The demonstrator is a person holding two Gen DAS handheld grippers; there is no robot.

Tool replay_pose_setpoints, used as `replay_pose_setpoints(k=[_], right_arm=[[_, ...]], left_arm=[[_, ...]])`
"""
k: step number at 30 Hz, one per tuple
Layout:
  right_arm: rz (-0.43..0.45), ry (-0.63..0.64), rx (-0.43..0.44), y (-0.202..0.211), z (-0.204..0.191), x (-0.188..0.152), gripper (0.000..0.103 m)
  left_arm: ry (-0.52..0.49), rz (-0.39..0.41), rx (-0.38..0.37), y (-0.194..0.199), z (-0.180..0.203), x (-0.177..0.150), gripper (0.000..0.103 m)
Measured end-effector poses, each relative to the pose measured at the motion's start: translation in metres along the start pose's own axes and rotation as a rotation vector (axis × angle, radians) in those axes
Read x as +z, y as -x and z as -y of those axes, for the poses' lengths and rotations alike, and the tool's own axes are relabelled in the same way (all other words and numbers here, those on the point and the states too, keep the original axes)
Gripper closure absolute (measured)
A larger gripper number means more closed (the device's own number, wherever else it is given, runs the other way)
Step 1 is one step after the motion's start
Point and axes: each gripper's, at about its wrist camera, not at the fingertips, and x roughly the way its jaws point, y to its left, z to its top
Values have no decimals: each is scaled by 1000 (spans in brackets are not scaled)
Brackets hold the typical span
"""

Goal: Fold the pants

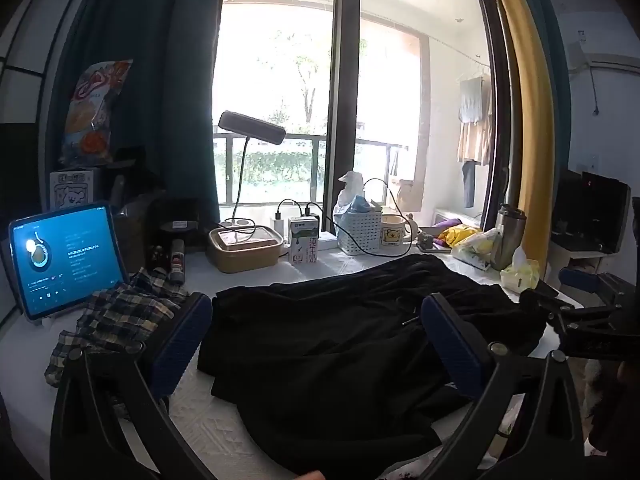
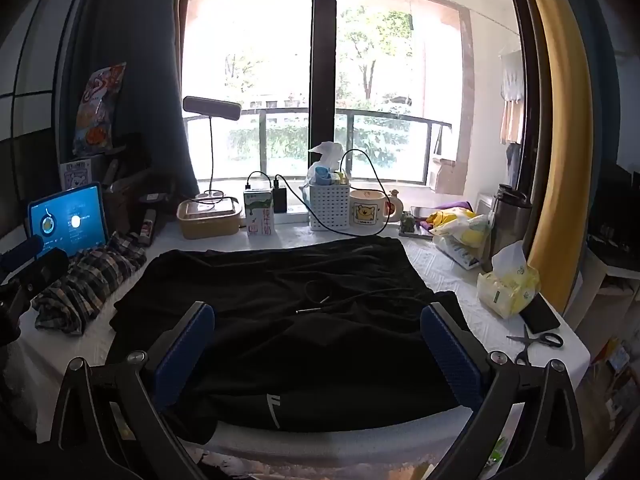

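On white textured table: black soft pants rumpled; both grippers' ribbed blue fingers apart.

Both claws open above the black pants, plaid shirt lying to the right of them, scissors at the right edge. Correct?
Not quite: the plaid shirt lies to the left of the black pants, in front of the tablet, as the right wrist view shows. The rest holds: the left claw and the right claw are open above the pants, and the scissors lie at the right edge.
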Motion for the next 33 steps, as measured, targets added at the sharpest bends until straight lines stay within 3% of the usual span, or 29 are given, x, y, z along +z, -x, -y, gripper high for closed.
replay_pose_setpoints(k=[33], right_arm=[[-1,1,-2,0,1,4,0]], left_arm=[[6,17,13,4,-8,3,0]])
